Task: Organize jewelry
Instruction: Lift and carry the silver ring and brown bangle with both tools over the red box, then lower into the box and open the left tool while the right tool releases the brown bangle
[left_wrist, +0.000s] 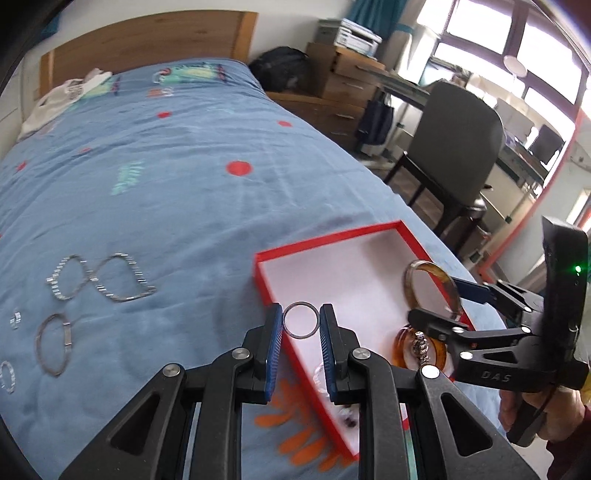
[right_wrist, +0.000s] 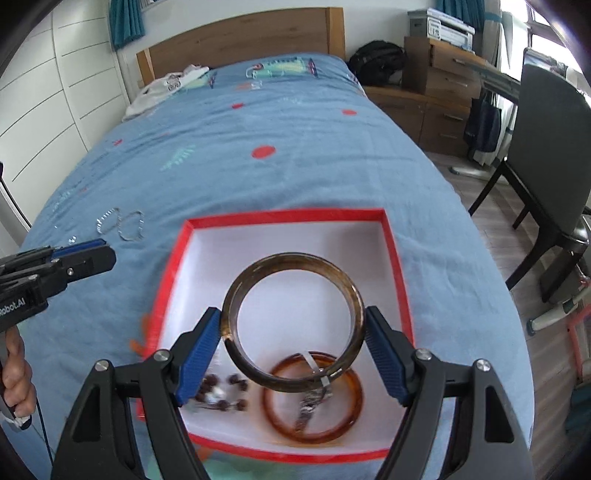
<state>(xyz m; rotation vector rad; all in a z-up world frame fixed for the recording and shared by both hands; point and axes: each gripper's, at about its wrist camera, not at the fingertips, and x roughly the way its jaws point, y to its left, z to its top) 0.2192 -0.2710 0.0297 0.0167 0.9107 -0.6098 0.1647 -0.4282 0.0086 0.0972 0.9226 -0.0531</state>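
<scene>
Left gripper (left_wrist: 301, 325) pinches a thin silver ring (left_wrist: 300, 319) above the red box's (right_wrist: 288, 215) near-left edge; right gripper (right_wrist: 293, 332) clamps a dark bangle (right_wrist: 293, 266) over the box interior (other pieces already lie inside). Released here, I judge, the ring could clip the rim and roll onto the bed (left_wrist: 184, 147).

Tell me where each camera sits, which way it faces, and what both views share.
Left wrist: on the left gripper, looking up the bed toward the headboard; its fingers pinch a thin ring over the red box edge; the right gripper and hand show at right.
Right wrist: on the right gripper, over the box, holding a dark bangle; the left gripper shows at left.
Shared: bed, box, bangle, silver bracelets, chair.
</scene>
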